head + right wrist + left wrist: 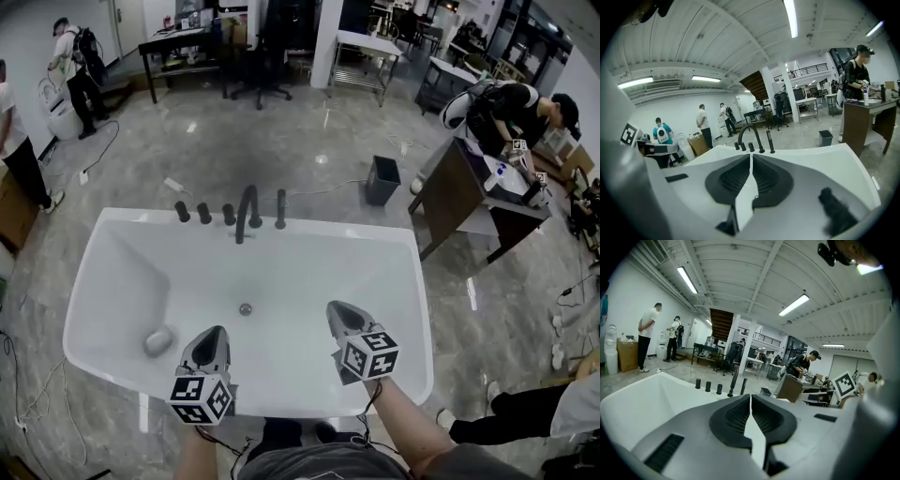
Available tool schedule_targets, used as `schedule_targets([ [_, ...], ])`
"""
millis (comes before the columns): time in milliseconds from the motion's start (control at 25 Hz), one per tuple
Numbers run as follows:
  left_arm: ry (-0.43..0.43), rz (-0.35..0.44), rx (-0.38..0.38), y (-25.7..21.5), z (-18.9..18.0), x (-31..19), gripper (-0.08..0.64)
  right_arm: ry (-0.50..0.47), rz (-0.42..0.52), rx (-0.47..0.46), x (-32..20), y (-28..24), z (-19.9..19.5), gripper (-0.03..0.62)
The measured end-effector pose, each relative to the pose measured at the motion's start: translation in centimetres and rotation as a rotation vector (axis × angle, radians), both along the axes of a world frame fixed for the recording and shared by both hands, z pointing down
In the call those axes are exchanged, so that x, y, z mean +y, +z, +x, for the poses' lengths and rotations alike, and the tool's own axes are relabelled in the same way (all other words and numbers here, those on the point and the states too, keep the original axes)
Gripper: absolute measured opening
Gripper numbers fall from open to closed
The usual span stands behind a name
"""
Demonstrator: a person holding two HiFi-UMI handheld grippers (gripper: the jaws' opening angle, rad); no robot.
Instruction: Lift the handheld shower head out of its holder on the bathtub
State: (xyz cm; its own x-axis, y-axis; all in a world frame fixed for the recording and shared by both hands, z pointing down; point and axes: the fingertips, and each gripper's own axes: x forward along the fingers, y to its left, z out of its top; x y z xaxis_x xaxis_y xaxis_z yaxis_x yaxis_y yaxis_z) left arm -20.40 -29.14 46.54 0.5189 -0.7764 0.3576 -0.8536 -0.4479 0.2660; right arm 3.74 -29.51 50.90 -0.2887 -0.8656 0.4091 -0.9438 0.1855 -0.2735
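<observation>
White bathtub [122,281], grey lump [157,341] inside

White bathtub [112,272]; black faucet [247,212] and shower head [280,208] on its far edge. Grey left tongs [218,331] and right tongs [335,307], cubes [200,398] patterned black-and-white. Mottled grey floor [309,141].

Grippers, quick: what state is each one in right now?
Left gripper: shut, holding nothing.
Right gripper: shut, holding nothing.

Head cam steeply down over bathtub [112,281]; gripper cams low, close above it; all share faucet [247,214] at 12 o'clock.
</observation>
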Motion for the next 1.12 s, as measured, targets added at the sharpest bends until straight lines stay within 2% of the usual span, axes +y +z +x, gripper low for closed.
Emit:
schedule_targets([
  [400, 0.057, -0.009, -0.001, 1.8, -0.7, -8.6, 0.021, 0.082, -0.011, 0.041, -8.1, 1.9, -1.4, 0.028],
  [880, 0.060, 0.004, 0.012, 3.1, 3.0, -15.5, 0.021, 0.058, 0.013, 0.016, -17.0, 3.4, -1.4, 0.028],
  [1120, 0.061, 0.021, -0.009, 3.7, 4.4, -19.0, 0.021, 0.060, 0.027, 0.009, -21.0, 4.3, -0.9, 0.028],
])
